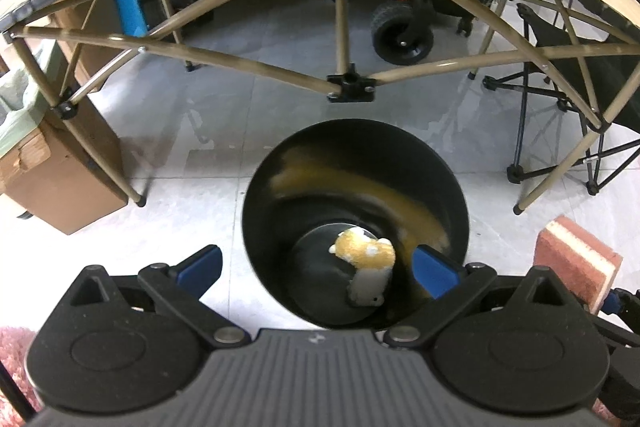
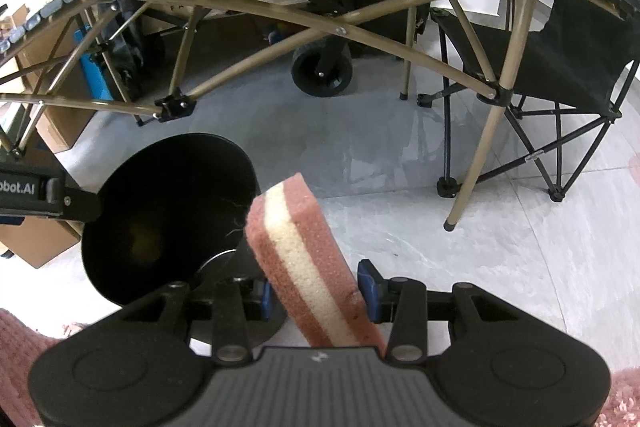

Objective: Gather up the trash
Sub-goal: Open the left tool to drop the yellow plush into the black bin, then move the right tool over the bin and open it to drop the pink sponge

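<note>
- The left gripper (image 1: 316, 267) hangs with jaws spread wide and empty over the black bin (image 1: 452, 187), where yellow-white scraps (image 1: 364, 251) lie.
- The right gripper (image 2: 318, 293) clamps a pink-and-cream sponge (image 2: 296, 239) beside the bin.

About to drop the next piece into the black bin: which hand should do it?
Right. The right gripper has its jaws shut on the pink sponge, beside the black bin. The left gripper hangs open and empty over the bin.
</note>
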Demonstrator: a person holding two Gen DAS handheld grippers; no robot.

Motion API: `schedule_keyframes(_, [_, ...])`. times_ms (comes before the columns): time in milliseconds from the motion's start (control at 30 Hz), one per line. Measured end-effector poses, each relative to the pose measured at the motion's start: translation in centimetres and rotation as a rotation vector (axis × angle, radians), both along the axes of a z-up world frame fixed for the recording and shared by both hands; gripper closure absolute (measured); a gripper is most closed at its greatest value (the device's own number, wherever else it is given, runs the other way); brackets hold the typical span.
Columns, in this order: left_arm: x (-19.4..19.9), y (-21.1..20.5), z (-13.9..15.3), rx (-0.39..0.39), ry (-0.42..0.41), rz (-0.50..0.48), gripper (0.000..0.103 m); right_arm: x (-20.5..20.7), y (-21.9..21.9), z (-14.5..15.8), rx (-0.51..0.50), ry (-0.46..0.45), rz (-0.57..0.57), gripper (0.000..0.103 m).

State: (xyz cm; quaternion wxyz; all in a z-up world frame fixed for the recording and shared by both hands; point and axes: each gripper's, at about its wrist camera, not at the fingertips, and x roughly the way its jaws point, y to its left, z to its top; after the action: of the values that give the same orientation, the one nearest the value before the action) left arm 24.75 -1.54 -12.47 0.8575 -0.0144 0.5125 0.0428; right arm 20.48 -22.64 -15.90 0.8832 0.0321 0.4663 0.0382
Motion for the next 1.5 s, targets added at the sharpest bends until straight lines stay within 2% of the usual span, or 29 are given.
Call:
schedule_keyframes(500, [-1.7,4.5,0.6,0.011,-0.009,0.081,0.0,0.3,4.7,2.0,0.022,-0.045,0.081,0.063])
schedule_keyframes(933, [-3.1,9.8,0.2,0.012,0.006,0.182,0.0,1.7,9.5,2.6,0.042,-0.034,0.148,0.063])
schedule_keyframes(1167, [-3.6,12.5,-0.5,0.01,0.022,0.229,0.0,2.8,12.1,1.9,0.051,0.009,0.179,0.063])
schedule_keyframes(1500, [-4.4,15.4,-1.4,0.005,0.055,0.284,0.0,5.4,14.4,0.1,0.083,0.104,0.165,0.063])
